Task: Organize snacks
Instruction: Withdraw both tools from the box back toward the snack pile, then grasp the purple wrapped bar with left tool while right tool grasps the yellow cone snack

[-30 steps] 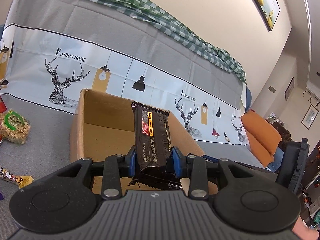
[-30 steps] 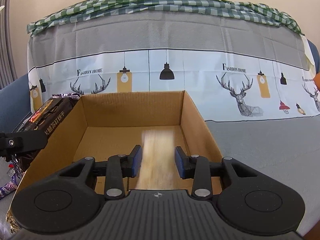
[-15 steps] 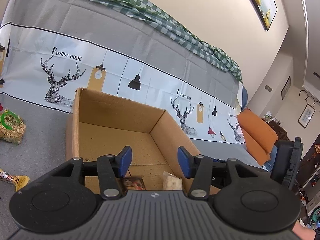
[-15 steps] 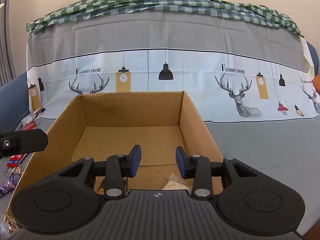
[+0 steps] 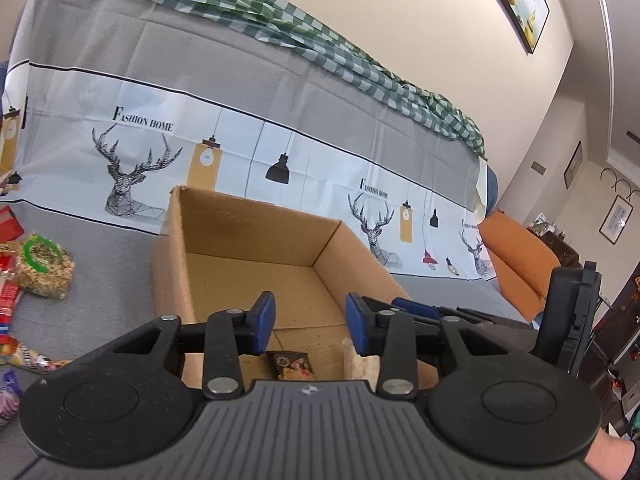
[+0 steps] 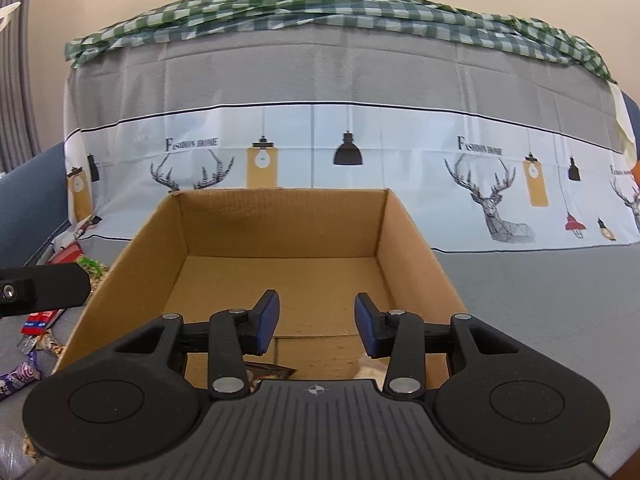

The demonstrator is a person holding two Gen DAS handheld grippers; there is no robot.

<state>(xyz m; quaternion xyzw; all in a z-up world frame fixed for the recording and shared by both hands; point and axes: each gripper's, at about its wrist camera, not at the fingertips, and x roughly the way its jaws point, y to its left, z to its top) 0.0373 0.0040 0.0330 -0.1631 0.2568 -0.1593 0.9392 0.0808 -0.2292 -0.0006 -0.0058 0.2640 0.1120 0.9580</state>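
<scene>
An open cardboard box (image 5: 248, 216) (image 6: 280, 216) stands on the grey sofa seat. My left gripper (image 5: 310, 320) is open and empty above the box's near end. A dark snack packet (image 5: 290, 364) lies on the box floor below it, beside a pale snack (image 5: 362, 362). My right gripper (image 6: 316, 322) is open and empty over the same box. The dark packet's edge (image 6: 270, 371) and the pale snack (image 6: 372, 368) show under it. The left gripper's body (image 6: 44, 290) shows at the right wrist view's left edge.
Loose snacks lie on the seat left of the box: a granola pack with a green ring (image 5: 44, 266), red packets (image 5: 8, 300), a purple packet (image 6: 20, 374). A deer-print cover (image 6: 348, 152) drapes the sofa back. An orange cushion (image 5: 520, 256) lies at the right.
My left gripper opened and let go of the dark snack packet, which now lies in the box. The pale snack dropped from my right gripper into the box. The left gripper has drawn back leftward.
</scene>
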